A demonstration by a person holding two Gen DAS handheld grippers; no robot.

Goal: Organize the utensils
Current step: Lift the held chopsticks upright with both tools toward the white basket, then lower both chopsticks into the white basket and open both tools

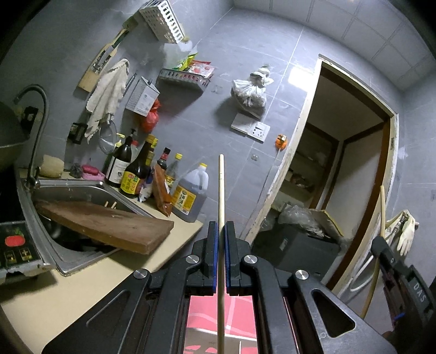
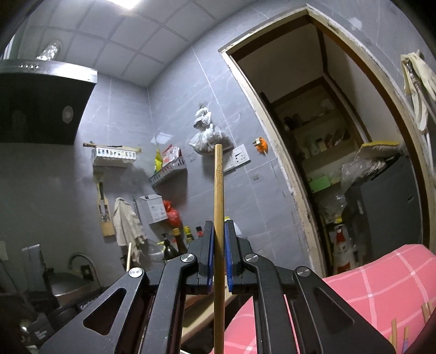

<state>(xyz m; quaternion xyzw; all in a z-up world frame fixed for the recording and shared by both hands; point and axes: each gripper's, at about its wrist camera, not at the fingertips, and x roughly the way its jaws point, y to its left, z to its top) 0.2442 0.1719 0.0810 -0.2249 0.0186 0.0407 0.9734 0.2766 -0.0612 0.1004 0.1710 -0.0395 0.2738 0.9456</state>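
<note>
My left gripper [image 1: 221,226] is shut on a pale wooden chopstick [image 1: 221,188] that stands upright between its blue-padded jaws, raised above the counter edge. My right gripper [image 2: 218,226] is shut on a darker bamboo chopstick [image 2: 218,185] with a small fish drawing near its top, also upright. The right gripper and its chopstick [image 1: 382,209] show at the right edge of the left wrist view. The tip of the left chopstick [image 2: 128,256] shows low in the right wrist view. A white slotted holder [image 1: 163,20] hangs on the wall.
A steel sink [image 1: 70,190] holds a wooden cutting board [image 1: 109,226] across it. Several sauce and oil bottles [image 1: 190,190] crowd the counter corner. A grey wall rack [image 1: 182,77], hanging cloth [image 1: 109,92], doorway [image 1: 340,163] and pink checked cloth [image 2: 368,286] surround me.
</note>
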